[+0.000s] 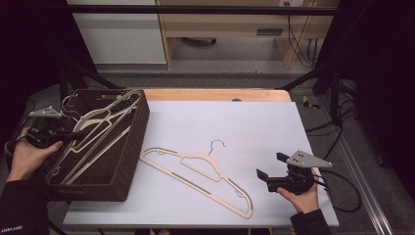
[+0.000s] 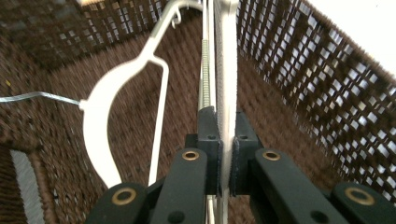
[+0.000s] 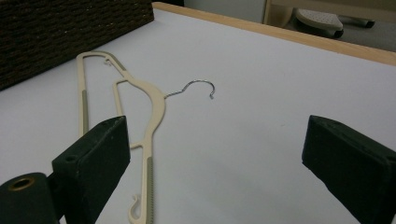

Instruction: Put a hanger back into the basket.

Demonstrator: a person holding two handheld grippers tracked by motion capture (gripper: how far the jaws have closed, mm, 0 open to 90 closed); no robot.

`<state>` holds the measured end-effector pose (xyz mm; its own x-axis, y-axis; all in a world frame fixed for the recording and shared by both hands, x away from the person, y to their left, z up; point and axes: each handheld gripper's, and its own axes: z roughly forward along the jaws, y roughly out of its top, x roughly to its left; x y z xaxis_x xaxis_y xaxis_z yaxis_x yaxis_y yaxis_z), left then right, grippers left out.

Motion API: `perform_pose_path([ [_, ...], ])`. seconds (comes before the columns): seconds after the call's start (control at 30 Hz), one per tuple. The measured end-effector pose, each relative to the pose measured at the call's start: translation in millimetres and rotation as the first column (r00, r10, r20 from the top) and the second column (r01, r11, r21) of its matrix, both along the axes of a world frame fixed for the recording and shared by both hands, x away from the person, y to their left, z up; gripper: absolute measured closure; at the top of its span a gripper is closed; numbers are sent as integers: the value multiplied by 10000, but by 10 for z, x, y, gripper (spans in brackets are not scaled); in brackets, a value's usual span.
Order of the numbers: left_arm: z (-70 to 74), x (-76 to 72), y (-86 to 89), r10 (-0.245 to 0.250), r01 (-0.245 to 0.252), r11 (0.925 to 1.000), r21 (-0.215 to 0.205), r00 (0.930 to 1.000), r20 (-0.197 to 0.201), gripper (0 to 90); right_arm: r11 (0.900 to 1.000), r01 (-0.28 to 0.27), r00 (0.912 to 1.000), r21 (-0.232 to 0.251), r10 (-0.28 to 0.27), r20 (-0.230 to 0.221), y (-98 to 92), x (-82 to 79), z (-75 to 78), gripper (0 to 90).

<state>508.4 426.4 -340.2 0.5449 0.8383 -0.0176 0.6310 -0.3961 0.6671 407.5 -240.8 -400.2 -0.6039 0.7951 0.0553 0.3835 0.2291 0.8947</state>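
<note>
At the far left of the high view we see our left hand-held gripper (image 1: 73,133) reaching into the brown woven basket (image 1: 132,147), which sits on the left edge of the counter (image 1: 274,127). In the left gripper view its jaws are clenched on the flat bar of a cream hanger (image 2: 227,70) that runs up the middle of the frame. A second, white hanger (image 2: 105,121) lies beside it to the left on the basket floor.

Toward the centre of the high view, another cream hanger (image 1: 195,174) lies flat on the white counter just right of the basket, its wire hook (image 1: 218,144) pointing to the upper right.

At the lower right, our right hand-held gripper (image 1: 268,170) hovers near that hanger's lower end. Its jaws are released and stand wide apart, with nothing between them.
</note>
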Motion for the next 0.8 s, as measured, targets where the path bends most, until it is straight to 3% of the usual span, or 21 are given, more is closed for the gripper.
perform_pose_path([
  [0.07,-50,25,-28,-129,137,9997,208,9993,-362,858,10000,16,10000,38,-16,-6,5,2,-1,79],
  [0.23,-207,92,-109,-118,134,9997,207,9973,-723,846,10000,6,10000,47,-6,-23,9,2,-2,78],
  [0.3,-306,123,-117,150,-116,9993,352,9952,-969,837,10000,-51,10000,37,51,-18,2,0,0,78],
  [0.4,-355,109,-24,711,-718,9974,-60,9941,-818,838,9999,-44,10000,99,44,-41,4,-1,2,78],
  [0.47,-375,93,44,1200,-1210,9926,-105,9904,-690,826,10000,-5,10000,74,5,-22,10,4,-2,78],
  [0.63,-415,30,218,2539,-2553,9663,-323,9663,-416,699,10000,-30,10000,72,31,-60,14,5,-4,77],
  [0.7,-433,2,258,3160,-3166,9478,-373,9485,-217,626,10000,-14,10000,31,14,-54,13,6,-4,76],
  [0.73,-432,-10,279,3200,-3206,9469,-248,9471,-262,615,10000,-30,10000,30,30,-23,13,9,-5,76],
  [0.8,-429,-48,312,3230,-3235,9448,-522,9462,-169,598,10000,-39,10000,44,39,-4,14,12,-6,76],
])
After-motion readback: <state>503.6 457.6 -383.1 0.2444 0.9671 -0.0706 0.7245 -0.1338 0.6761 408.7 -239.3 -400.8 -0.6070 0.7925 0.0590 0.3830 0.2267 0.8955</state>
